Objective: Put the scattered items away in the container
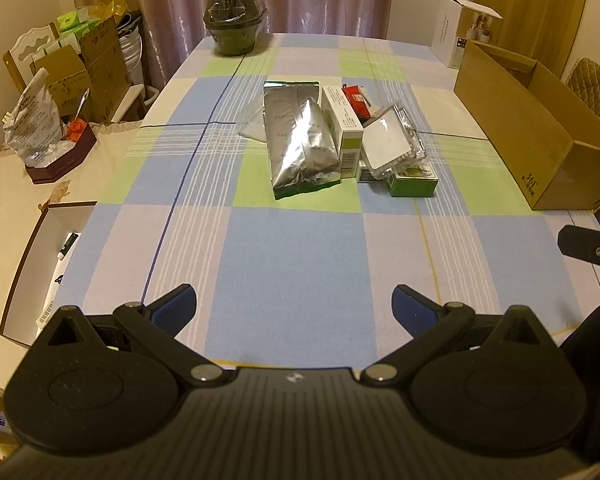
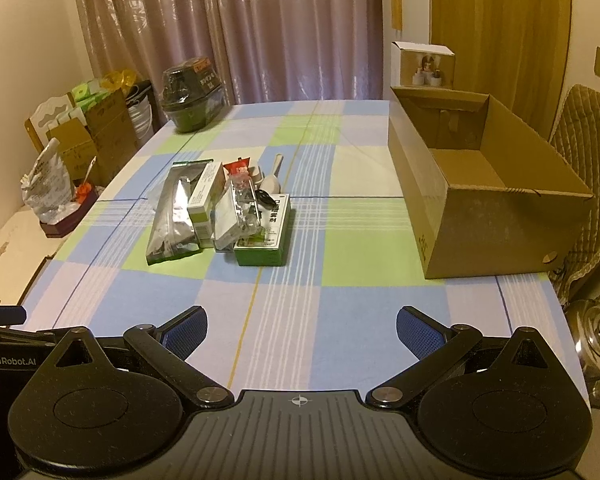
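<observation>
The right tongs (image 2: pixel 302 330) hang wide apart and empty over the checked surface (image 2: pixel 340 320), a heap of packets (image 2: pixel 220 212) lying farther off and an open cardboard box (image 2: pixel 480 204) standing to its right.

Two low, down-tilted wrist views, shared table (image 1: pixel 300 264).
</observation>
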### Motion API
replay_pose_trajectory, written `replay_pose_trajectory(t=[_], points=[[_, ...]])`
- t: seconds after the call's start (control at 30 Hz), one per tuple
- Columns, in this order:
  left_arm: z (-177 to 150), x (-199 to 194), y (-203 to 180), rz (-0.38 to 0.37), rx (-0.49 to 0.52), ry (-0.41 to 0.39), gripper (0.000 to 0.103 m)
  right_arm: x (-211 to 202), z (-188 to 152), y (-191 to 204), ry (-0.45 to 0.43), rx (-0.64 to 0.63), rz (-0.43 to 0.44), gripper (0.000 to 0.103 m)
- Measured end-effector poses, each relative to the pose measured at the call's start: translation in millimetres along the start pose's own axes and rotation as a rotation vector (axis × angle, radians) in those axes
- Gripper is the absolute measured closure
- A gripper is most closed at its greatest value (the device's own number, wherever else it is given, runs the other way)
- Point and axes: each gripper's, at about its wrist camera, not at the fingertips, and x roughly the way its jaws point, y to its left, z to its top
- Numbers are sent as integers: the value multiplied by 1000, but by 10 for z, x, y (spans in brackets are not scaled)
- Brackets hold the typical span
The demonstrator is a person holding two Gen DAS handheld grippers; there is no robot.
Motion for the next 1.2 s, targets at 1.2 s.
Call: replay_pose_trajectory(t=[1.2], points=[[25,8,0,-21,-23,5,1,-1,28,-12,3,-2,5,0]])
